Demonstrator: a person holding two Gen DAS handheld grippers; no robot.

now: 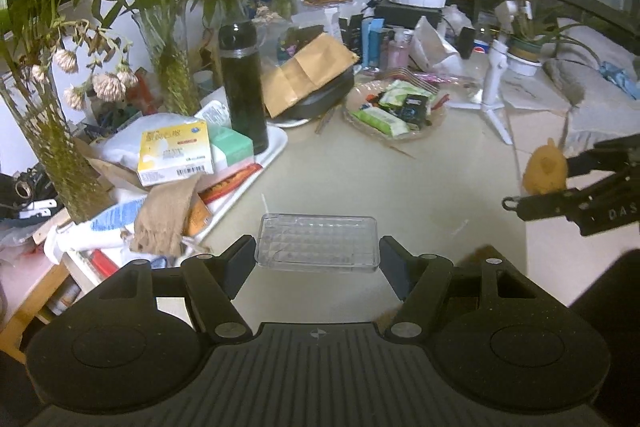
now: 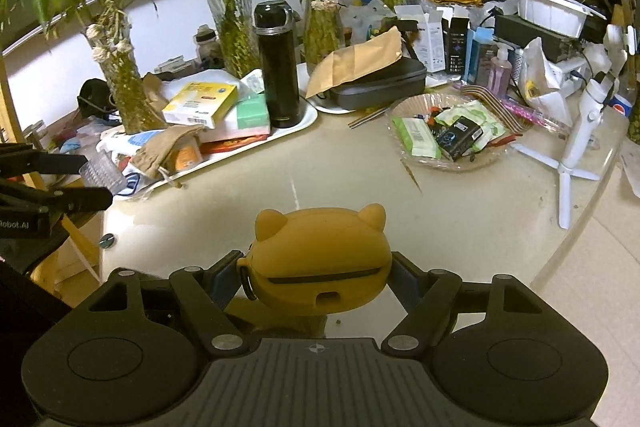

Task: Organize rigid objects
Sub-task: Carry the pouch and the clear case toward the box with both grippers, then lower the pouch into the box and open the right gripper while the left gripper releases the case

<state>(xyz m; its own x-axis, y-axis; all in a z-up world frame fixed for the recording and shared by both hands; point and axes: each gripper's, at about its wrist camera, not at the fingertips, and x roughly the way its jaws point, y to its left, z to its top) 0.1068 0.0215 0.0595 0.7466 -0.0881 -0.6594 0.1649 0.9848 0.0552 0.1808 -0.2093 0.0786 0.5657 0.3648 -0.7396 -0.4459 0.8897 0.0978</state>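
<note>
My left gripper (image 1: 317, 255) is shut on a clear ribbed plastic box (image 1: 317, 241), one pad against each short side, and holds it above the cream table (image 1: 400, 187). From the right wrist view the same clear box (image 2: 102, 171) shows between the left gripper's (image 2: 94, 181) fingers at the left edge. My right gripper (image 2: 318, 277) is shut on a yellow bear-shaped case (image 2: 320, 255) with two small ears, held over the table's near edge. In the left wrist view that yellow case (image 1: 546, 169) sits in the right gripper (image 1: 549, 183) at the far right.
A white tray (image 2: 298, 125) carries a black flask (image 2: 278, 67), a yellow box (image 2: 202, 103) and other packets. A glass dish (image 2: 448, 163) of sachets, a white tripod (image 2: 576, 143), a grey case under a brown envelope (image 2: 360, 65) and vases of plants crowd the back.
</note>
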